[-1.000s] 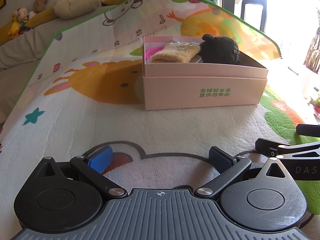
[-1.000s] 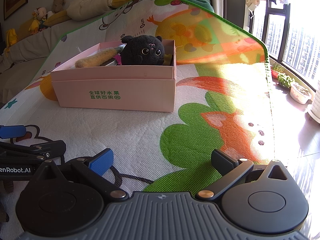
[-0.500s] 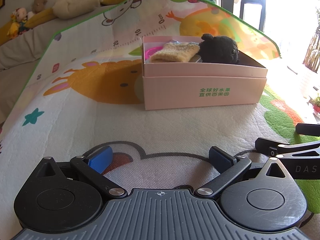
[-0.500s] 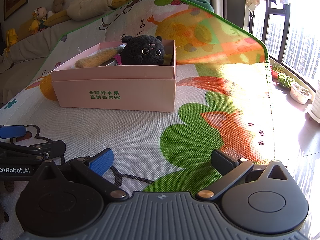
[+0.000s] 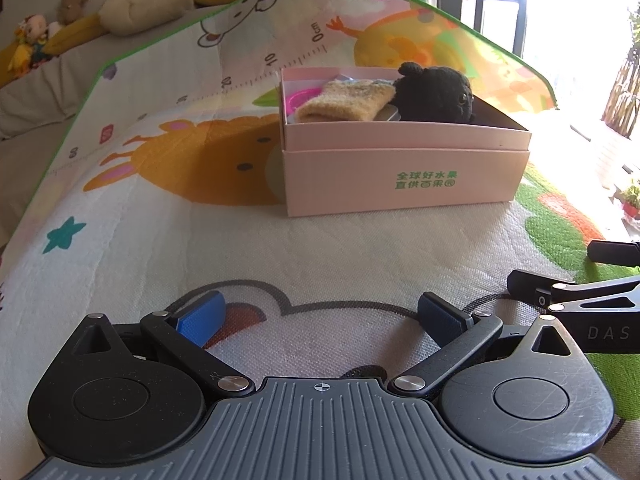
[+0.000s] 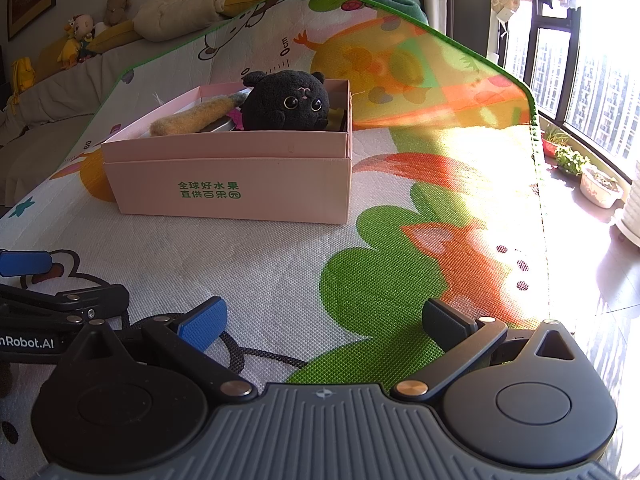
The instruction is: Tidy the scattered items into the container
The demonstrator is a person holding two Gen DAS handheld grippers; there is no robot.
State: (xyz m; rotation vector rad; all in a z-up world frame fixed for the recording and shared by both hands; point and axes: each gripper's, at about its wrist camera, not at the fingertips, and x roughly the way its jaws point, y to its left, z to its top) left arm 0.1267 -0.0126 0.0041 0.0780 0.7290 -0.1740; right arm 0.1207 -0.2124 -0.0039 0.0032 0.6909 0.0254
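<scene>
A pink cardboard box [image 5: 404, 176] stands on the play mat; it also shows in the right wrist view [image 6: 228, 184]. Inside it lie a black plush toy [image 5: 434, 94] [image 6: 286, 102], a tan knitted cloth [image 5: 344, 102] [image 6: 192, 120], a pink item [image 5: 298, 100] and a metal tin [image 6: 218, 126]. My left gripper [image 5: 320, 316] is open and empty, low over the mat, well in front of the box. My right gripper [image 6: 324, 324] is open and empty, beside the left one, also short of the box.
The colourful play mat [image 5: 160, 220] covers the surface. Soft toys and cushions [image 6: 120, 20] line a sofa at the back left. Plant pots [image 6: 596, 184] stand on the floor by the window at right. A black cord [image 6: 256, 356] lies under my right gripper.
</scene>
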